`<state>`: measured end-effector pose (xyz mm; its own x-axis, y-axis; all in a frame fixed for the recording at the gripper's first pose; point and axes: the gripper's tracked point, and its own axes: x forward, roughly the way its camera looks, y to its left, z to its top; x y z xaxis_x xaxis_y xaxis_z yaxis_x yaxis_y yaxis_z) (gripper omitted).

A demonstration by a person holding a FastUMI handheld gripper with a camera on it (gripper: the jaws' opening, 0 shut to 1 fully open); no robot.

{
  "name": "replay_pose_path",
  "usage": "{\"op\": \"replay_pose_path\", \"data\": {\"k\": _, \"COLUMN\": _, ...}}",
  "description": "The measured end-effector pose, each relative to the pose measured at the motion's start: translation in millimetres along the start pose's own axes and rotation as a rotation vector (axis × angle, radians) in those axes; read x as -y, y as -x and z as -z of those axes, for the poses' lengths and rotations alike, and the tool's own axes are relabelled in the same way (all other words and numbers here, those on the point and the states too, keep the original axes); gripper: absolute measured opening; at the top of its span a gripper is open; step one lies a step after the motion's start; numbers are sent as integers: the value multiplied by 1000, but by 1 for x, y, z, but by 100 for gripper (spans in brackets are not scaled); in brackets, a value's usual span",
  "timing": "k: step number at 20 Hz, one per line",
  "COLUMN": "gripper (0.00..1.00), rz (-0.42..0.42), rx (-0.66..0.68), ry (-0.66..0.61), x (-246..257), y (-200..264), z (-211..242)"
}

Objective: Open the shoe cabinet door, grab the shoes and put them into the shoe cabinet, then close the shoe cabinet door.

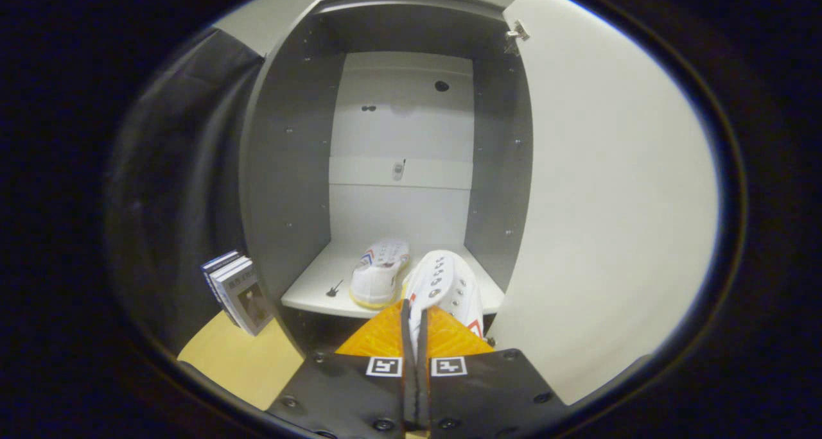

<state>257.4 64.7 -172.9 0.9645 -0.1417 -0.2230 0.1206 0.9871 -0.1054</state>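
Observation:
The grey shoe cabinet (289,169) stands open ahead, its white door (610,201) swung out to the right. One white sneaker (379,272) with a yellow sole lies on the bottom shelf (308,291), toe toward me. A second white sneaker (446,285) hangs just ahead of my fingers, over the shelf's front edge and right of the first. My gripper (415,314) is shut on this second sneaker, pinching its rim between both fingers.
A few books (237,291) lean against the cabinet's left outer side on the yellow wooden floor (237,362). Black cloth hangs to the left. A small dark item (332,290) lies on the shelf left of the first sneaker.

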Motion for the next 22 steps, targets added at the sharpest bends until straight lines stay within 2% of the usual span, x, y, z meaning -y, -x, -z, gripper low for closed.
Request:
{"op": "replay_pose_path", "data": {"k": 6, "gripper": 2, "rz": -50, "rx": -75, "ry": 62, "x": 19, "y": -110, "z": -6}}
{"op": "replay_pose_path", "data": {"k": 11, "gripper": 2, "rz": -97, "rx": -124, "ry": 126, "x": 15, "y": -178, "z": 7}}
{"op": "replay_pose_path", "data": {"k": 18, "gripper": 2, "rz": -135, "rx": -158, "ry": 118, "x": 4, "y": -205, "z": 21}}
{"op": "replay_pose_path", "data": {"k": 22, "gripper": 3, "rz": -117, "rx": -165, "ry": 100, "x": 8, "y": -205, "z": 22}}
